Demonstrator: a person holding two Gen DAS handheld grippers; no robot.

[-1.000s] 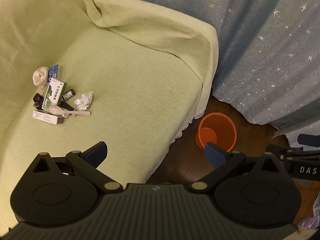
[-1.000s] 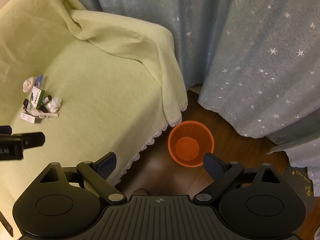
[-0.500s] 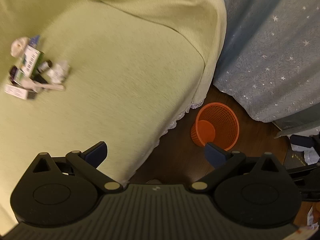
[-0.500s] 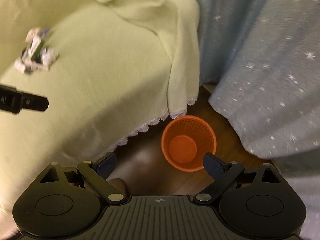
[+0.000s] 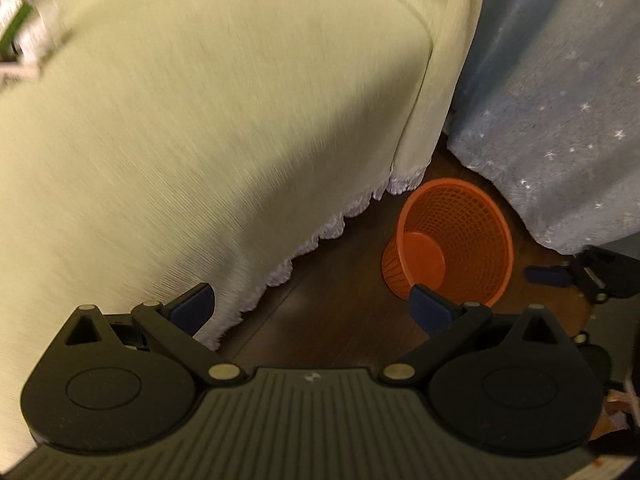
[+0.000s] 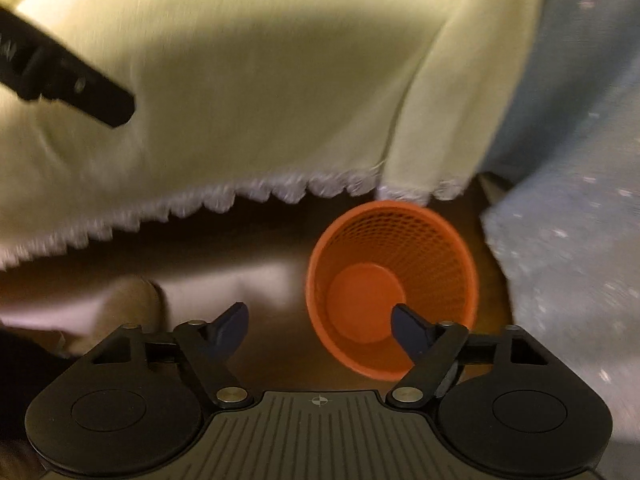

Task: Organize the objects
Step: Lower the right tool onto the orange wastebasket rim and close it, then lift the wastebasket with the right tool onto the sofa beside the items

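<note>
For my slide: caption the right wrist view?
Open right claw above an empty orange mesh basket beside the yellow-draped sofa.

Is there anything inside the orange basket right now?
No, the right wrist view shows the orange basket with its bare bottom and nothing in it.

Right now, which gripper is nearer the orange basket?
Right. The right gripper hangs open just above the orange basket, one fingertip over its mouth; the left gripper, also open, sits farther back beside the sofa cover.
</note>
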